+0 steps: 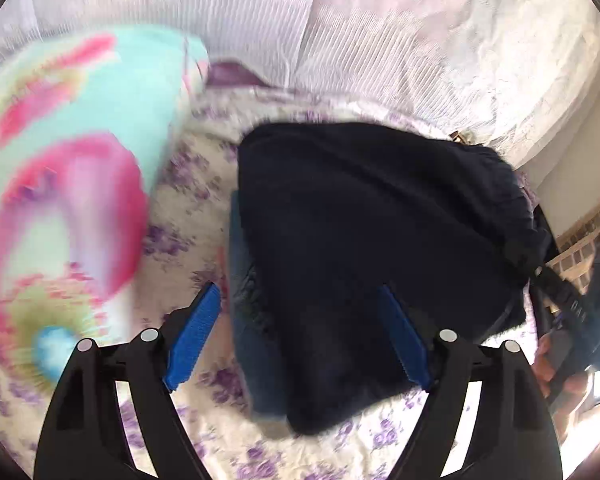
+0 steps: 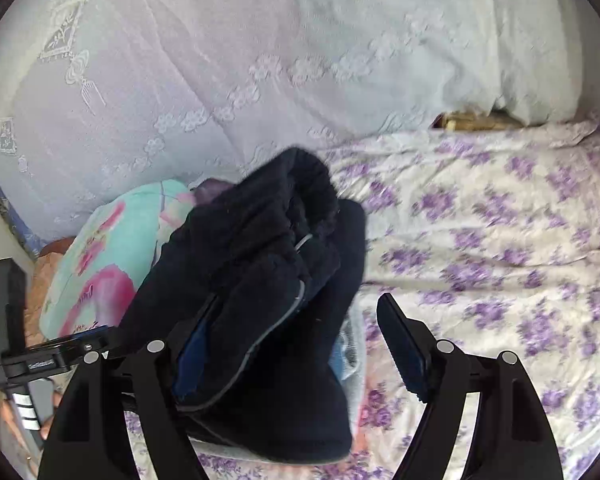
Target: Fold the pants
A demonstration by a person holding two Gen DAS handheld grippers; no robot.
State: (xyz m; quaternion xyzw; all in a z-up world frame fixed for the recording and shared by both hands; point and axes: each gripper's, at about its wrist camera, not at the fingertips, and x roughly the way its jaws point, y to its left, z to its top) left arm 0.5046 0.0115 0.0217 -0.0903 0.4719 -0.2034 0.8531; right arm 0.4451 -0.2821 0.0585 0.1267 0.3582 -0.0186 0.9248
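The dark navy fleece pants [image 1: 372, 240] lie bunched in a folded heap on the purple-flowered bedsheet [image 1: 188, 208]. My left gripper [image 1: 300, 336] is open, its blue pads [image 1: 194, 338] on either side of the near part of the heap, above it. In the right wrist view the pants [image 2: 260, 280] are piled up in front of my right gripper [image 2: 296, 340], which is open; its left finger is partly covered by the cloth and the right finger [image 2: 404, 348] stands free over the sheet.
A turquoise and pink pillow [image 1: 60, 184] lies left of the pants, also in the right wrist view [image 2: 100, 256]. A large white quilt [image 2: 260, 60] is piled at the back. The flowered sheet [image 2: 500, 240] stretches to the right. The other hand-held gripper [image 2: 28, 364] shows at the far left.
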